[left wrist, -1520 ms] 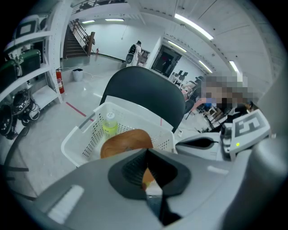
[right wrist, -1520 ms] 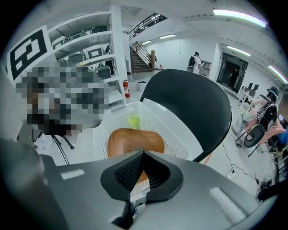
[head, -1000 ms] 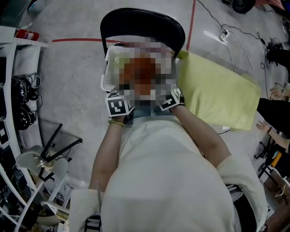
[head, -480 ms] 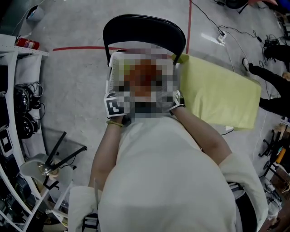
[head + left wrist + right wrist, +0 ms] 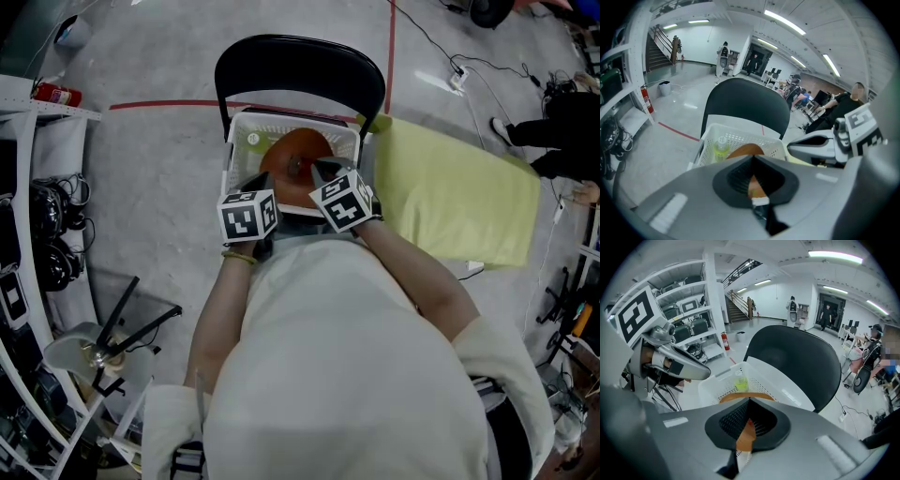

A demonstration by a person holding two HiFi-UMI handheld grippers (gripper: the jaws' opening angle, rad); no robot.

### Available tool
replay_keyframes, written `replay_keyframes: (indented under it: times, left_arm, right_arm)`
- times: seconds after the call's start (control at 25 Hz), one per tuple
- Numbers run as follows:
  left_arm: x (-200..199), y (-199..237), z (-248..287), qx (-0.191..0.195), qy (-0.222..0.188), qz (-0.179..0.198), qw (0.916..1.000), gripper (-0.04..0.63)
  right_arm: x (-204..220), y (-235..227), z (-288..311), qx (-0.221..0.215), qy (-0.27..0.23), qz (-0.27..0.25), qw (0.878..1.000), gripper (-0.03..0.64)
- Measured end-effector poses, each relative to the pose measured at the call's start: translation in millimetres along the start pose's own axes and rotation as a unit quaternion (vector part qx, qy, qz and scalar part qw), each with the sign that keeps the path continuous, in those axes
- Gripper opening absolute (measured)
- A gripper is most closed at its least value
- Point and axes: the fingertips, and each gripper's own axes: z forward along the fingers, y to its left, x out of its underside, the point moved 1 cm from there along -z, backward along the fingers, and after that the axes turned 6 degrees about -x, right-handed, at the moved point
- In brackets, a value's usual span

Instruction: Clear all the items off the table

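A white plastic basket (image 5: 292,115), rectangular with perforated walls, sits in front of the curved back of a matte black chair (image 5: 300,61), beside the yellow-green cloth-covered surface (image 5: 450,187) and not on it. Inside lie a smooth orange-brown round dish (image 5: 292,157) and a small clear bottle (image 5: 721,146) of yellow-green liquid with a pale cap. The left gripper (image 5: 255,182) and right gripper (image 5: 323,171), grey and hard-shelled with ribbed black pads, reach over the basket's near rim. Each has its jaws pressed together. In each gripper's own view a sliver of white rim and orange dish shows through the slit behind the tips; whether the rim is pinched I cannot tell. The head view alone shows the cloth, the red tape line (image 5: 159,103) on the grey concrete floor and the person's cream sleeves. The gripper views alone show the bottle plainly, a staircase and ceiling strip lights. The right one adds white shelving (image 5: 689,301).
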Motion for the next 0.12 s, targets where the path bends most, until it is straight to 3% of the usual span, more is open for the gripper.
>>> replay_keyframes:
  times: [0.12]
  left_arm:
    - [-2.0,0.0,1.5,0.001,0.0,0.002,1.0,0.009]
  right_arm:
    - [-2.6,-1.3,0.4,0.0,-0.002,0.001,1.0,-0.003]
